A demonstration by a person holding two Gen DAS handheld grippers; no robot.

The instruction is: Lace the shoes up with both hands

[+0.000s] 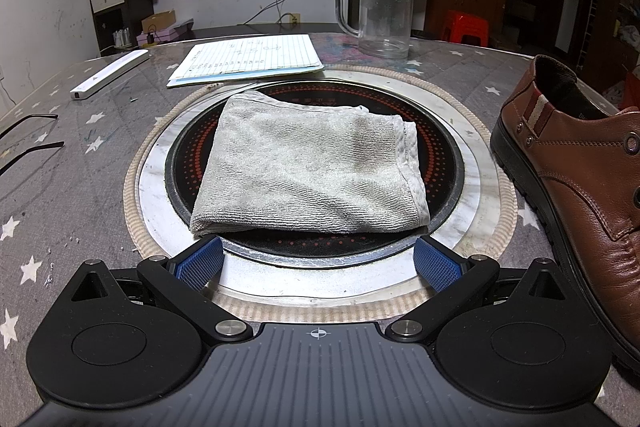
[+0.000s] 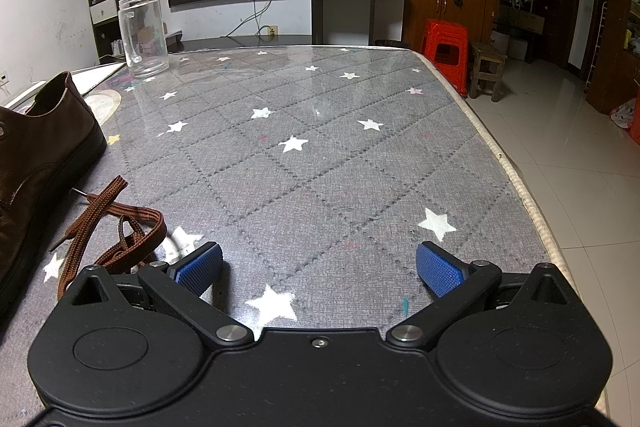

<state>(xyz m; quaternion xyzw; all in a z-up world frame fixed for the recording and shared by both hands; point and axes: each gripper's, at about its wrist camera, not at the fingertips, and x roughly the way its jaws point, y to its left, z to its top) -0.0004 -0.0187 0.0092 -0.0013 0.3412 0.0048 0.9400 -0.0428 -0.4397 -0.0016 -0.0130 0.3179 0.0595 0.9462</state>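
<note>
Both grippers are held with their blue pads spread wide and nothing between them: the left gripper [image 1: 318,261] is aimed over a folded grey towel [image 1: 308,163] lying on a round black hob, and the right gripper [image 2: 320,267] over bare star-patterned table cover [image 2: 340,155]. No lacing has been begun, by the look of it. The brown leather shoe [image 1: 580,179] stands just right of the towel, its eyelets seen empty. On the shoe's far side from the towel, the brown lace [image 2: 116,227] lies loose in a tangle on the table, close beside the sole and just left of the right gripper's left pad. The opening step, picking up the lace, appears to be in hand. Next, a lace tip would likely have to be pinched by the right gripper, which calls for a swing toward the shoe, while the shoe is steadied by the left.
</note>
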